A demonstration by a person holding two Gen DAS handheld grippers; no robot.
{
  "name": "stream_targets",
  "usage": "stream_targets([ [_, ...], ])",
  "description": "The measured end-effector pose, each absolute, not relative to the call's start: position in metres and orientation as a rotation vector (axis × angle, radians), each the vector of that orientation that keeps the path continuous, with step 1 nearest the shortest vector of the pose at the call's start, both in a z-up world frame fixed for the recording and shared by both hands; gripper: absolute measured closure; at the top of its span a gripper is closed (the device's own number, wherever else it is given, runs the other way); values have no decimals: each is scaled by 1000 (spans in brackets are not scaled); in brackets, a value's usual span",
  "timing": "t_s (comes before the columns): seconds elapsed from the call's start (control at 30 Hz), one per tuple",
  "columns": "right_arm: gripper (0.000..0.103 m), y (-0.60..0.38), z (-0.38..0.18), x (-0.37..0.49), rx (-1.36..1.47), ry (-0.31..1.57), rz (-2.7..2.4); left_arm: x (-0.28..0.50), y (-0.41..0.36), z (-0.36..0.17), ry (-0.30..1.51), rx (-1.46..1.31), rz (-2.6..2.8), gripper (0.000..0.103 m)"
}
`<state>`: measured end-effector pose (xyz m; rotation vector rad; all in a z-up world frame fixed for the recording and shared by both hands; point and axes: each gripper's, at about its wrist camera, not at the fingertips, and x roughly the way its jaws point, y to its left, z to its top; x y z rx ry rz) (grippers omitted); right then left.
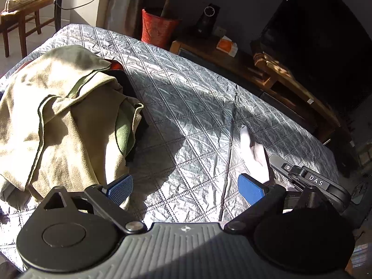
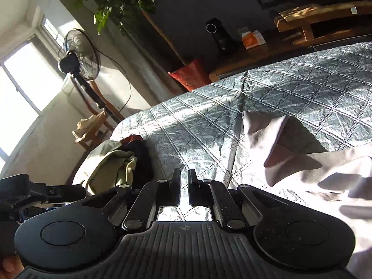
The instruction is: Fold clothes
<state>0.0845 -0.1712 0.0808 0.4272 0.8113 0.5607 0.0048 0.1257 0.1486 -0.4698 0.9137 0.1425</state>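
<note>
A crumpled olive-green garment [image 1: 58, 116] lies on the left of the quilted grey bedspread [image 1: 186, 107], on top of a dark piece with a red lining [image 1: 116, 66]. My left gripper [image 1: 186, 189] hovers open above the bare quilt, its blue pads [image 1: 119, 188] wide apart with nothing between them. A white garment [image 2: 302, 169] lies rumpled on the right, and one corner of the white garment [image 1: 253, 153] shows beside the right gripper's body. My right gripper [image 2: 184, 186] is shut with only a thin slit between the jaws, and nothing is in it. The olive pile [image 2: 111, 167] sits to its far left.
Beyond the bed stand a red pot [image 1: 158, 28], a low wooden bench [image 1: 274, 74] with an orange box [image 1: 226, 45], a dark speaker [image 2: 218, 34] and a black screen. A standing fan [image 2: 81, 55] and a wooden chair with shoes [image 1: 21, 2] are at the far left.
</note>
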Motion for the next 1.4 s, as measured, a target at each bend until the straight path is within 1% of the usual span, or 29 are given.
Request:
stream_targets([
  [0.03, 79, -169, 81, 78, 397, 817, 563, 5, 126, 149, 915, -471, 143, 7],
  [0.07, 68, -166, 81, 71, 366, 823, 564, 4, 125, 149, 917, -468, 141, 7],
  [0.1, 64, -163, 81, 64, 336, 828, 566, 4, 124, 149, 918, -459, 136, 7],
  [0.17, 64, -171, 81, 75, 349, 818, 518, 3, 120, 150, 919, -437, 130, 7],
  [0.23, 56, -179, 78, 91, 372, 825, 498, 3, 120, 149, 924, -428, 130, 7],
  [0.27, 50, -181, 76, 99, 358, 839, 488, 3, 119, 149, 927, -426, 130, 7],
  [0.3, 47, -182, 75, 108, 341, 854, 478, 4, 120, 148, 930, -430, 133, 7],
  [0.43, 46, -188, 69, 132, 285, 879, 437, 5, 119, 147, 932, -440, 132, 7],
  [0.57, 41, -193, 53, 148, 280, 927, 395, 7, 114, 145, 940, -437, 114, 7],
  [0.87, 41, -168, 39, 164, 244, 928, 415, 10, 107, 143, 950, -429, 94, 7],
  [0.93, 48, -161, 41, 166, 220, 920, 413, 10, 106, 143, 952, -430, 93, 7],
  [1.0, 59, -156, 43, 168, 230, 921, 434, 10, 106, 142, 953, -430, 92, 7],
  [1.03, 63, -154, 43, 168, 231, 921, 442, 10, 106, 142, 953, -431, 91, 7],
  [1.1, 77, -150, 45, 166, 234, 924, 465, 11, 106, 143, 953, -432, 88, 7],
  [1.13, 82, -150, 46, 165, 243, 923, 469, 11, 105, 143, 953, -433, 87, 7],
  [1.17, 94, -151, 47, 161, 272, 916, 477, 11, 105, 143, 953, -434, 87, 7],
  [1.2, 99, -153, 48, 156, 302, 909, 485, 11, 106, 143, 953, -436, 87, 7],
  [1.4, 101, -157, 60, 122, 375, 852, 519, 11, 109, 142, 953, -449, 99, 7],
])
